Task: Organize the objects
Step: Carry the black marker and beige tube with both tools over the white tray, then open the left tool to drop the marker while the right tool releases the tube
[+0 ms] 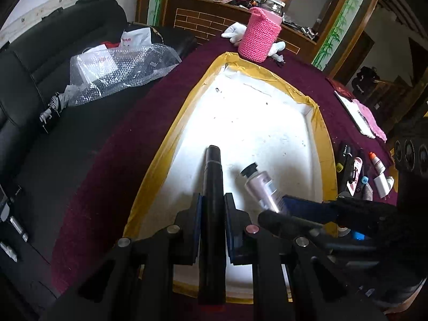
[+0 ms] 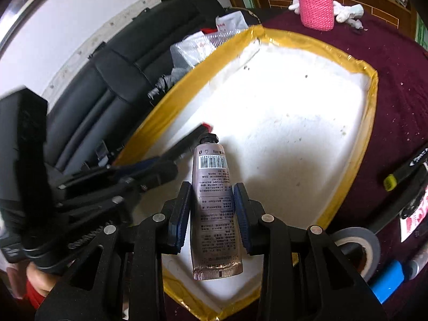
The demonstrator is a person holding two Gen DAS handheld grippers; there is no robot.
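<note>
- The left gripper [image 1: 212,208] is pinching a long black cylindrical pen-like tube [image 1: 212,176], jaws pressed tight on its sides, its tip hanging over the white foam tray with the yellow-taped rim [image 1: 171,136].
- The right gripper [image 2: 212,208] is clamping a soft pale-pink cream tube with a black cap [image 2: 214,200], barcode facing up, cap pointing away over the same tray.
- Both hands are crowding 1 corner, so I'd be lowering each item flat before letting the pads go, keeping the 2 tools from knocking together.
- The pink tube is looking squashy; a gentle release is suiting it better than a drop.
- Beyond the tray's right rim, small markers and bottles [image 1: 355,171] are waiting on the maroon cloth [image 1: 112,144].
- Farther off, a pink knitted sleeve on a jar [image 1: 260,34] is standing upright.
</note>
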